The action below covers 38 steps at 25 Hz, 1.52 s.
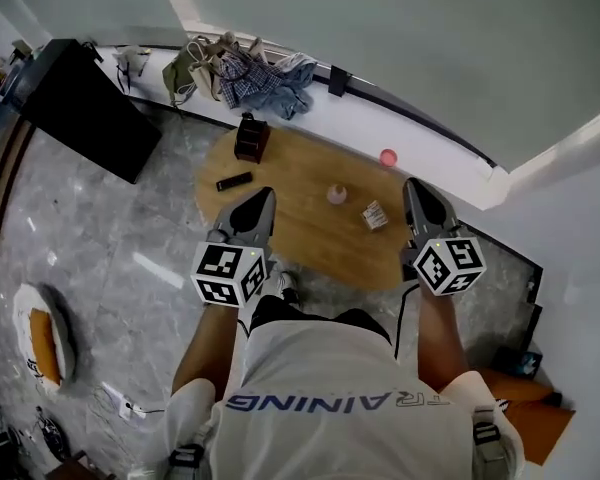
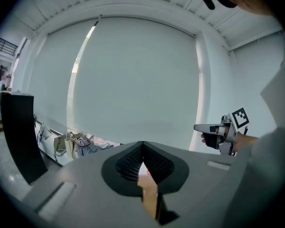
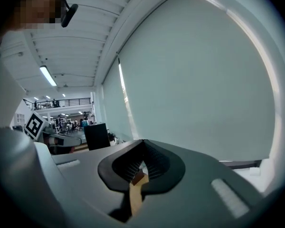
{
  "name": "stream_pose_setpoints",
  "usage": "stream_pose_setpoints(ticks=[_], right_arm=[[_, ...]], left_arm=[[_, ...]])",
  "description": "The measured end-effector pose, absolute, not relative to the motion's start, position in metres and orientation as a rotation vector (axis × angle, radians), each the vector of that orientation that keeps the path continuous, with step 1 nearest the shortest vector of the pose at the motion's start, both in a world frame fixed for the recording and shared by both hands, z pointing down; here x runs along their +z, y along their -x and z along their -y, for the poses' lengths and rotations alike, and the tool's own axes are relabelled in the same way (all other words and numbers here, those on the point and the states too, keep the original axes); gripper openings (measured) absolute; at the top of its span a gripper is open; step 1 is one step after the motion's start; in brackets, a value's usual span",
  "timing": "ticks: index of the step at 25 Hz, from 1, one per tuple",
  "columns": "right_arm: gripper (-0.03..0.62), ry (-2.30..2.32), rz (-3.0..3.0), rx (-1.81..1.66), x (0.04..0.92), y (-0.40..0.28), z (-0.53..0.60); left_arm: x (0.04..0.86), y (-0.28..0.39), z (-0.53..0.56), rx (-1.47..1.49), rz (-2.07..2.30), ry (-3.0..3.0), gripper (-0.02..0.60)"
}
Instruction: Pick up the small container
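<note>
Standing upright: small container (image 1: 337, 194) | left hand-held gripper (image 1: 264, 196), right hand-held gripper (image 1: 415, 184): jaws together, empty

The right gripper (image 3: 142, 151), jaws together, points toward a pale blind (image 3: 204, 80).

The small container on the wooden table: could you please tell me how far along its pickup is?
Done: nothing yet; the small container stands untouched on the wooden table. In hand: nothing; the left tool and right tool are shut and empty, above the table's near edge. Left: open a tool, reach the container, grip and lift.
</note>
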State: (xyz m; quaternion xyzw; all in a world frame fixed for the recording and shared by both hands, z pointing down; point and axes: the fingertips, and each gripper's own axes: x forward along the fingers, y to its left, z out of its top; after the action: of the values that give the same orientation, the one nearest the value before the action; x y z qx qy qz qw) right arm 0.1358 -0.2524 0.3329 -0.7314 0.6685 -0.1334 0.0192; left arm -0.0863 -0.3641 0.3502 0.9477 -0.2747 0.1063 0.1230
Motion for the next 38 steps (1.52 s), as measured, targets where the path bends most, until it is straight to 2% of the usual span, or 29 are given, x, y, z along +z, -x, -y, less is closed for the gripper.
stream_pose_setpoints(ticks=[9,16,28,31,38], right_arm=[[0.017,2.455,-1.985,-0.51,0.363,-0.129,0.286],[0.017,2.457,-1.918,-0.601,0.392,-0.169,0.268],[0.017,2.37,-1.974,-0.609,0.394,-0.208,0.258],[0.017,2.362,-1.978,-0.63,0.399,-0.211,0.26],[0.017,2.336,-2.001,-0.699,0.417,-0.205,0.264]], left_arm=[[0.38,0.068,0.439,0.357,0.639,-2.773,-0.001],[0.387,0.024,0.428,0.389,0.615,-2.79,-0.002],[0.387,-0.005,0.405,0.439,0.715,-2.762,0.006],[0.402,-0.01,0.404,0.479,0.681,-2.719,0.053],[0.438,-0.022,0.388,0.588,0.561,-2.699,0.291]])
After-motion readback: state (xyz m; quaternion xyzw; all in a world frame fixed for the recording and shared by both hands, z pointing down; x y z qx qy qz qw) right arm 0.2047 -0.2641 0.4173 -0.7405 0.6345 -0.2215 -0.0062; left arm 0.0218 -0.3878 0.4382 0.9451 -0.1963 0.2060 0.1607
